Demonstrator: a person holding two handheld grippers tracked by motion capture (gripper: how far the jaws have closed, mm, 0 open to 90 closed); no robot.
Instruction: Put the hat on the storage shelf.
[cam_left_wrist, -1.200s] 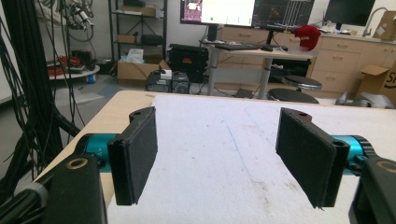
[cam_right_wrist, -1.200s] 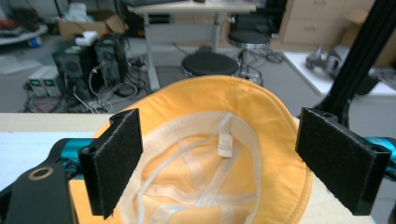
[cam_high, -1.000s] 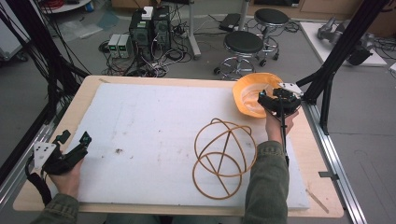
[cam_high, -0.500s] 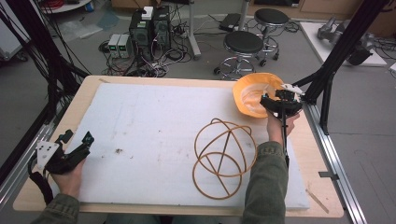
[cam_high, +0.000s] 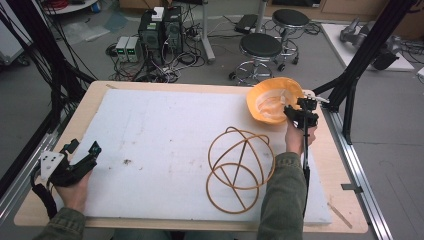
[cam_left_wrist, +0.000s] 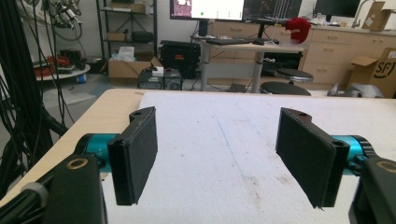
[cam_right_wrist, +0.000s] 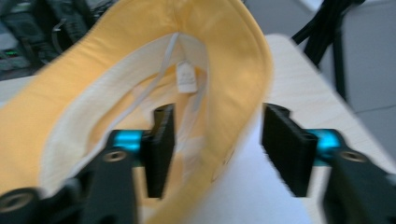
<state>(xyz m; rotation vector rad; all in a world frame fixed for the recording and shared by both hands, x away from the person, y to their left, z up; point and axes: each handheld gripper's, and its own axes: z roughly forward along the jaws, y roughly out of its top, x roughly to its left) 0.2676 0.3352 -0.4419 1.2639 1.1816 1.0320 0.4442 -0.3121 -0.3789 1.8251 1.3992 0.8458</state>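
Right hand-held gripper (cam_right_wrist: 212, 149) open astride the brim of the yellow hat (cam_right_wrist: 140, 70); left hand-held gripper (cam_left_wrist: 217, 158) idle and open.

Nearest, the wire sphere frame (cam_high: 240, 167) was seen on the white foam mat (cam_high: 150, 130), just beside the right forearm; it could be knocked if the arm were swung. The left hand-held gripper (cam_high: 75, 160) was held with jaws apart, empty, at the near-left tabletop (cam_high: 90, 95) edge. Farther, the upturned hat (cam_high: 272, 100) lay at the far-right corner, its brim between the spread jaws of the right hand-held gripper (cam_high: 295, 112). A thin, soft brim could be missed or slipped, and the hat could be pushed off the edge.
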